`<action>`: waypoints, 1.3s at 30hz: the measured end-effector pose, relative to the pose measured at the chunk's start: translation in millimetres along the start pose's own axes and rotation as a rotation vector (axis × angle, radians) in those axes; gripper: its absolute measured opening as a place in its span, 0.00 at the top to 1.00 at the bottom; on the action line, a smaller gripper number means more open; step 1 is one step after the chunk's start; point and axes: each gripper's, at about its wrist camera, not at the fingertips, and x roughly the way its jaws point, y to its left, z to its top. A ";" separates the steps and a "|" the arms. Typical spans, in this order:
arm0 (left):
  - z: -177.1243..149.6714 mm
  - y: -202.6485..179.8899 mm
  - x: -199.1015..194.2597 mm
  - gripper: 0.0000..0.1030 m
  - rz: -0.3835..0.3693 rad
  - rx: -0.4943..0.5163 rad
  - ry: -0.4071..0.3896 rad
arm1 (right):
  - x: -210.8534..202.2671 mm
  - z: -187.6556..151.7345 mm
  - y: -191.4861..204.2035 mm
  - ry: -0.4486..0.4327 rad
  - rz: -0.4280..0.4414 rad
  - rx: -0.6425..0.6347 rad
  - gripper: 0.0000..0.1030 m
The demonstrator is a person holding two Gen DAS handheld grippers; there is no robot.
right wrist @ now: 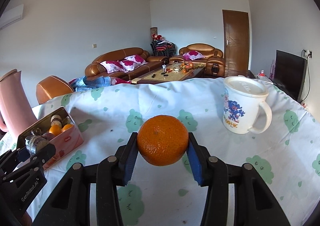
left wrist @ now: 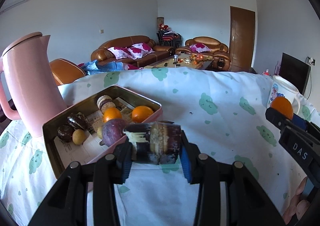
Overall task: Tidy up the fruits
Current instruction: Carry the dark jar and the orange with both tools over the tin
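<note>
My left gripper is shut on a short dark purple piece of sugarcane and holds it above the cloth, just right of a pink tin. The tin holds two oranges, a purple fruit, a small yellow fruit and biscuits. My right gripper is shut on an orange and holds it above the table middle. It also shows at the right edge of the left wrist view. The left gripper shows at the left of the right wrist view, beside the tin.
A pink jug stands behind the tin at the left. A white lidded mug stands at the far right. The table wears a white cloth with green clouds. Sofas and a coffee table lie beyond.
</note>
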 end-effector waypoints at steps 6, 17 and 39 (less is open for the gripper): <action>0.4 12.8 -5.8 0.59 0.002 0.011 -0.023 | -4.1 -4.9 20.3 -0.003 0.021 -0.026 0.52; 10.3 53.4 -10.3 0.59 0.014 -0.025 -0.061 | -7.3 -5.5 63.6 -0.026 0.068 -0.076 0.52; 16.4 147.2 6.6 0.59 0.124 -0.142 -0.064 | 1.8 9.3 171.4 -0.090 0.231 -0.130 0.52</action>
